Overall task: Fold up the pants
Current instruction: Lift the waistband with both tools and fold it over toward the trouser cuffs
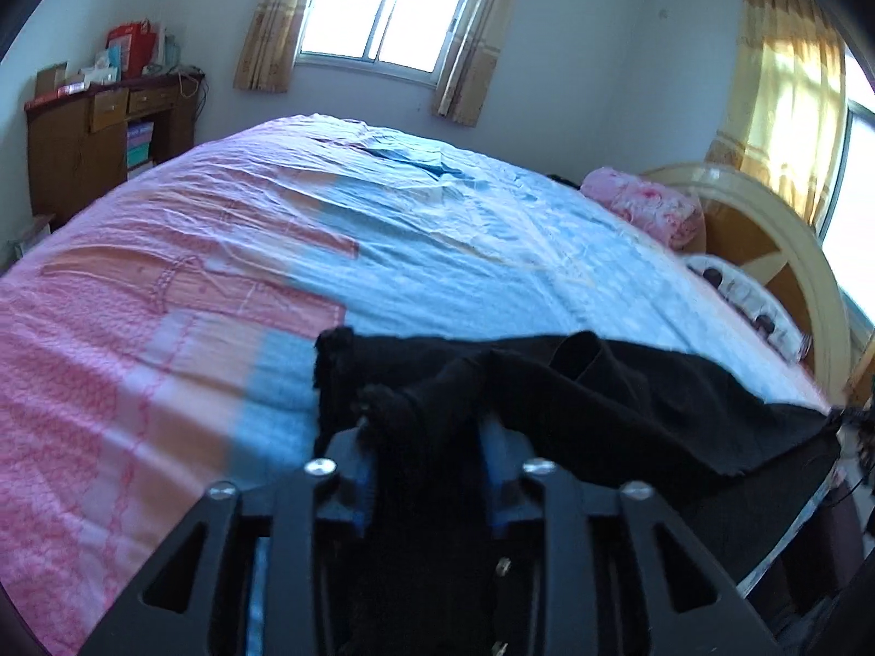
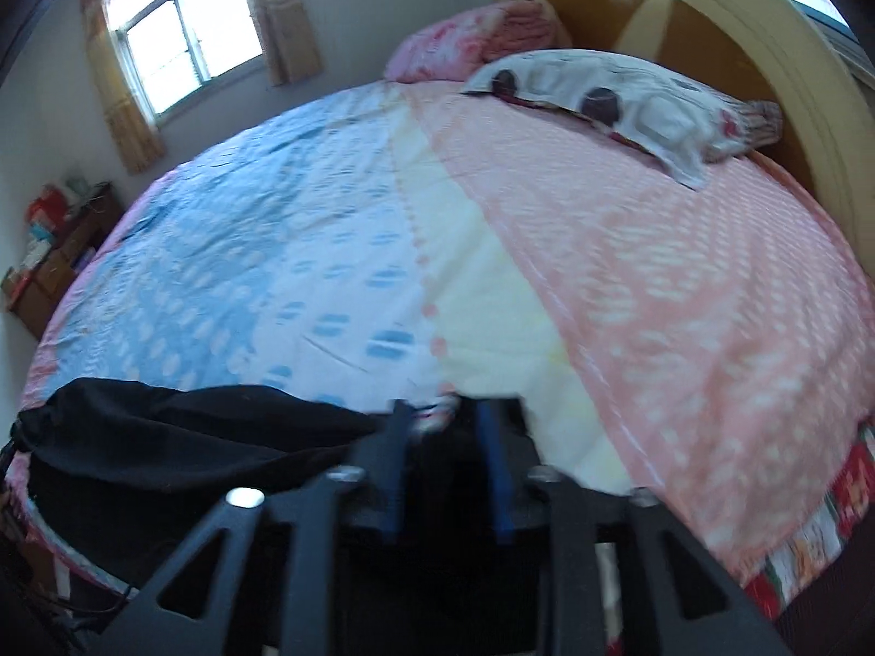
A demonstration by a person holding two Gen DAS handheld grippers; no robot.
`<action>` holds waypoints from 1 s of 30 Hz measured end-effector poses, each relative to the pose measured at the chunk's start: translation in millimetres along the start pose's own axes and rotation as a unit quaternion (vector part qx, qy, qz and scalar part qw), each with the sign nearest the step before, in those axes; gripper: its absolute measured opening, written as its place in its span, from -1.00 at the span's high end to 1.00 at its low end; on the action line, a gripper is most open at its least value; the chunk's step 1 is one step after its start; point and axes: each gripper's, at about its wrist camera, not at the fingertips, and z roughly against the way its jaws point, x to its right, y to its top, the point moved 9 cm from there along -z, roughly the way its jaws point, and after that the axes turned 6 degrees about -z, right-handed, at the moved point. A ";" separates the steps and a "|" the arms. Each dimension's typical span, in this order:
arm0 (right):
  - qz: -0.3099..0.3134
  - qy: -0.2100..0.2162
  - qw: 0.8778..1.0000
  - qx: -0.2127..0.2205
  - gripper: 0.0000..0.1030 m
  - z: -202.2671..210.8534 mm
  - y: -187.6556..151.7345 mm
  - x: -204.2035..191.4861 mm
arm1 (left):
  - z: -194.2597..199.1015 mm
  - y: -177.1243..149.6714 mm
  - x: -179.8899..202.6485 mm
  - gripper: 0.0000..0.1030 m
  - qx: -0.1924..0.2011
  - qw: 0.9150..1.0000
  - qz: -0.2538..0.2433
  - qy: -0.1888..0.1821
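The black pants [image 1: 601, 393] lie stretched along the near edge of the bed, one end bunched up. That bunched end sits between the fingers of my left gripper [image 1: 429, 437], whose blue pads [image 1: 500, 486] stand apart on either side of the cloth, so it is open. In the right wrist view the pants [image 2: 164, 426] spread out to the left of my right gripper [image 2: 443, 410]. Its fingers are apart and open over the bed's edge. The gap between them is dark and blurred, so I cannot make out any cloth held there.
The bed is covered by a pink, blue and cream sheet [image 2: 328, 251]. A patterned pillow [image 2: 618, 98] and a folded pink blanket [image 1: 645, 208] lie by the curved headboard [image 1: 765, 240]. A wooden desk [image 1: 93, 136] stands in the far corner under the window.
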 end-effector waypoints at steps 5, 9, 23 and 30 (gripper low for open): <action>-0.025 -0.030 0.999 0.028 -0.12 36.0 0.5 8.0 | 7.0 -16.1 9.0 0.02 -0.019 0.998 -0.057 0.016; 0.033 -0.009 0.998 0.046 -0.12 63.9 -10.7 -54.7 | 8.4 -30.1 21.0 -0.13 -0.035 0.992 -0.113 0.036; 0.403 0.067 0.913 -0.011 -0.12 6.6 -164.7 -323.8 | 5.8 -31.4 19.6 -0.13 -0.027 0.988 -0.139 0.057; 0.493 0.029 0.870 -0.005 -0.12 -32.7 -192.7 -361.5 | -2.8 -36.0 15.8 -0.45 -0.047 0.984 -0.156 0.074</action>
